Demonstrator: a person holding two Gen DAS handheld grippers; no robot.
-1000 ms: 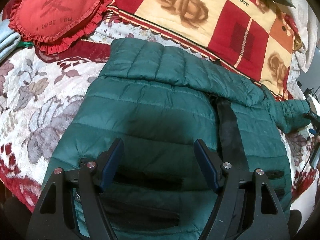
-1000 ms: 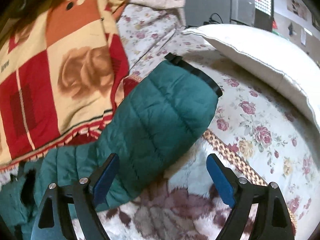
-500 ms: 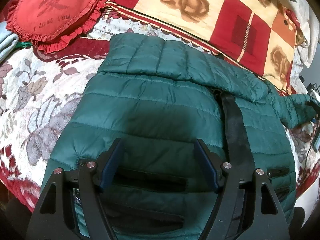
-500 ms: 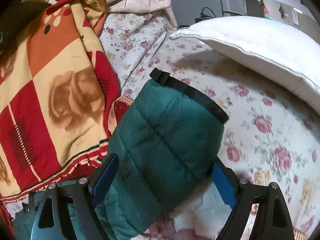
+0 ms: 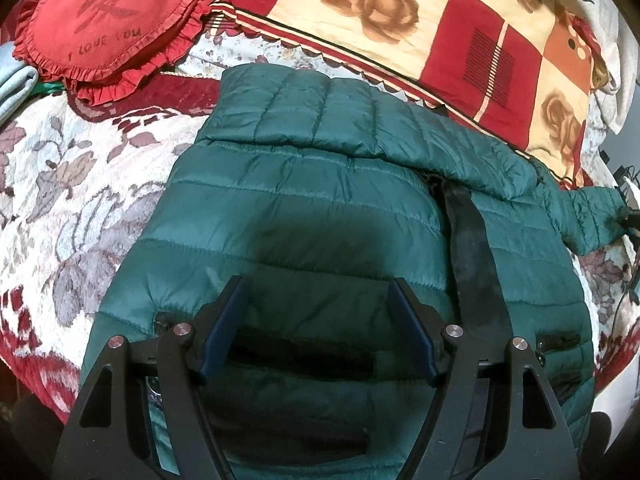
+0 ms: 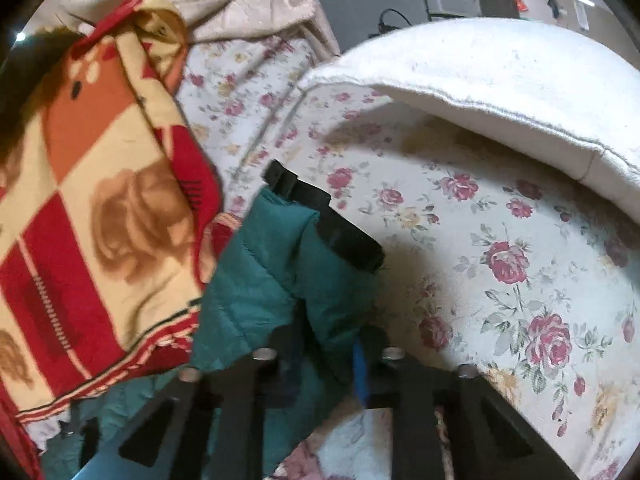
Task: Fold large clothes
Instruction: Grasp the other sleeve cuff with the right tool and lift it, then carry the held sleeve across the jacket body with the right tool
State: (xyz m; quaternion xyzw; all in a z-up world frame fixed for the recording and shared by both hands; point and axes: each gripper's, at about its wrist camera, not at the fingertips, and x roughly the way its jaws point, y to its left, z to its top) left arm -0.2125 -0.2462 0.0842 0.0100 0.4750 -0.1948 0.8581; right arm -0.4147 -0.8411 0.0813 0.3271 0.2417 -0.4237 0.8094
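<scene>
Floral bedding [image 5: 68, 184] carries the green puffer jacket [image 5: 320, 216], spread flat, with a red heart cushion [image 5: 108, 24] beyond its left corner and a rose-check blanket [image 5: 460, 40] behind it. Above the hem the left gripper [image 5: 316, 320] hangs with jaws wide and nothing between them, probably waiting to pin the body. On the right, the right gripper [image 6: 326, 354] has just closed its jaws on the sleeve [image 6: 288, 276] near its black cuff [image 6: 324, 216], likely to fold it inward.
</scene>
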